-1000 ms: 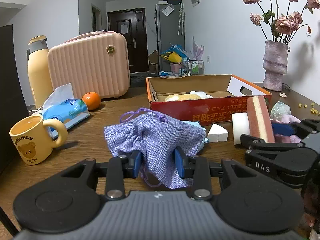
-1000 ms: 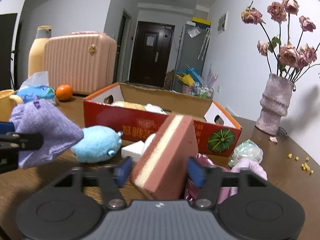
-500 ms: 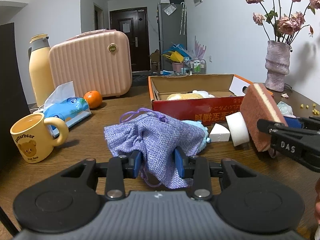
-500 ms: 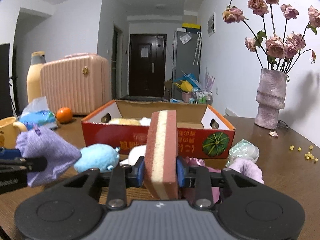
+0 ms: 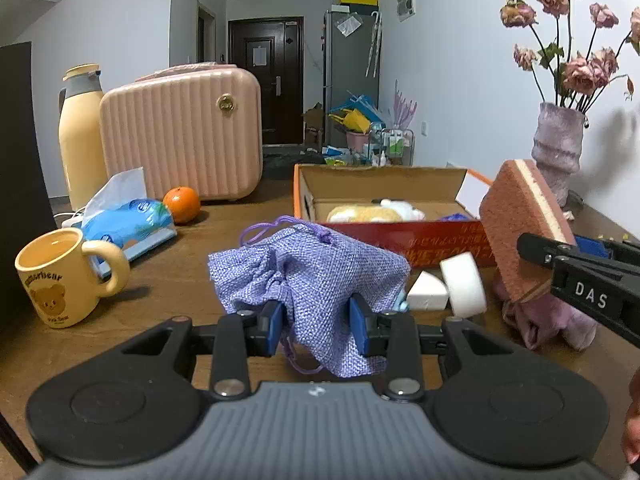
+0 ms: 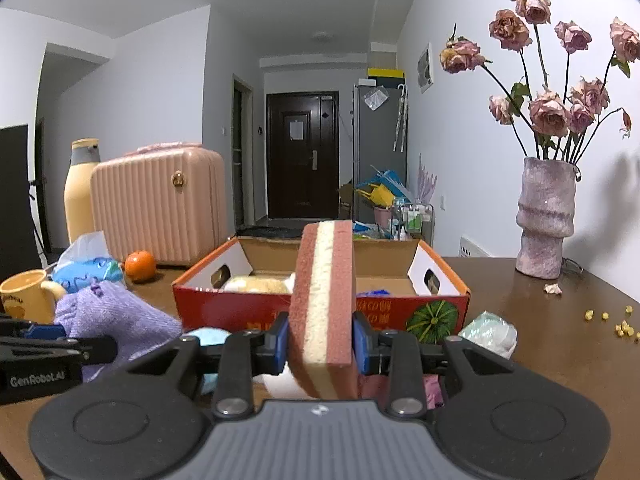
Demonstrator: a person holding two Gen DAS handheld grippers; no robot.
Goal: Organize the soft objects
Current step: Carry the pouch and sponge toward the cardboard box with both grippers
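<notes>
Sponge (image 6: 322,304), upright, pinched between the pads of the right hand-held gripper (image 6: 320,346), raised before the open box (image 6: 320,312). Pouch (image 5: 310,276), purple, clamped in the left hand-held gripper (image 5: 316,320), above the bench (image 5: 180,288). White foam pieces (image 5: 462,284) lie between pouch and box; mug (image 5: 60,276), tissue pack (image 5: 128,220) and orange (image 5: 182,204) stand left.

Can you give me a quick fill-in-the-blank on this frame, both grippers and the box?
1. The left gripper is shut on the ____ drawstring pouch.
2. The right gripper clamps the layered sponge, which stands ____ between its pads.
3. The cardboard box has a ____ printed on its red front.

Missing words: purple; upright; pumpkin
</notes>
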